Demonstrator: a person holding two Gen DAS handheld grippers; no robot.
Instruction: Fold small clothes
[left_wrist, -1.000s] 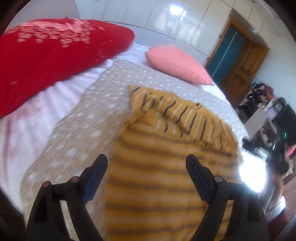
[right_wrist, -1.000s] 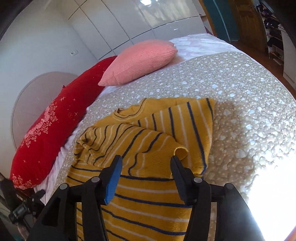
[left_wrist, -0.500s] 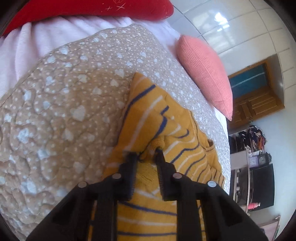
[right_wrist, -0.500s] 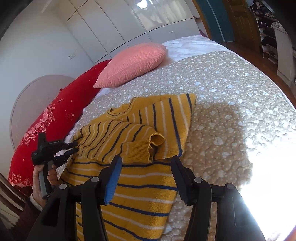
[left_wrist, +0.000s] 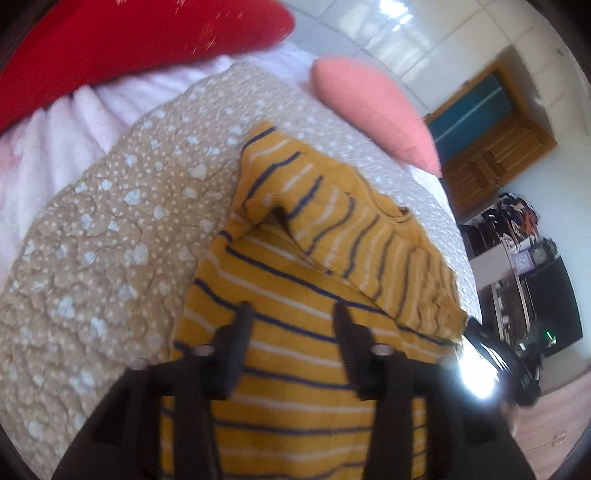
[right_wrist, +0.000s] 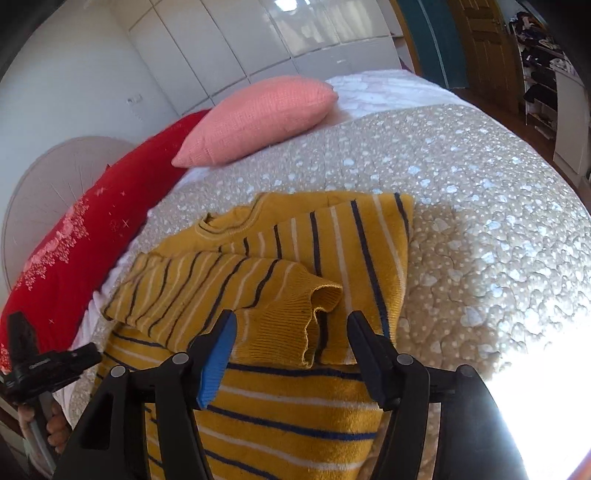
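A mustard-yellow sweater with navy and white stripes (left_wrist: 295, 332) lies on the bed, both sleeves folded across its chest. My left gripper (left_wrist: 291, 314) is open and empty, hovering over the sweater's body below the folded left sleeve (left_wrist: 354, 236). My right gripper (right_wrist: 291, 321) is open and empty, its jaws on either side of the ribbed cuff (right_wrist: 314, 314) of the sleeve lying across the sweater (right_wrist: 288, 413). The left gripper also shows in the right wrist view (right_wrist: 40, 362), off the bed's left side.
The beige quilt with white hearts (right_wrist: 480, 221) covers the bed. A pink cushion (right_wrist: 258, 118) and a red pillow (right_wrist: 74, 236) lie at the head. A wooden door (left_wrist: 491, 147) and cluttered shelves (left_wrist: 517, 236) stand to the right. Bright sun glare hits the quilt's near right edge (right_wrist: 546, 387).
My left gripper was shut on the left sleeve half a second ago; it has let go, opened and drawn back. The sleeve now lies across the chest. My right gripper stayed open.
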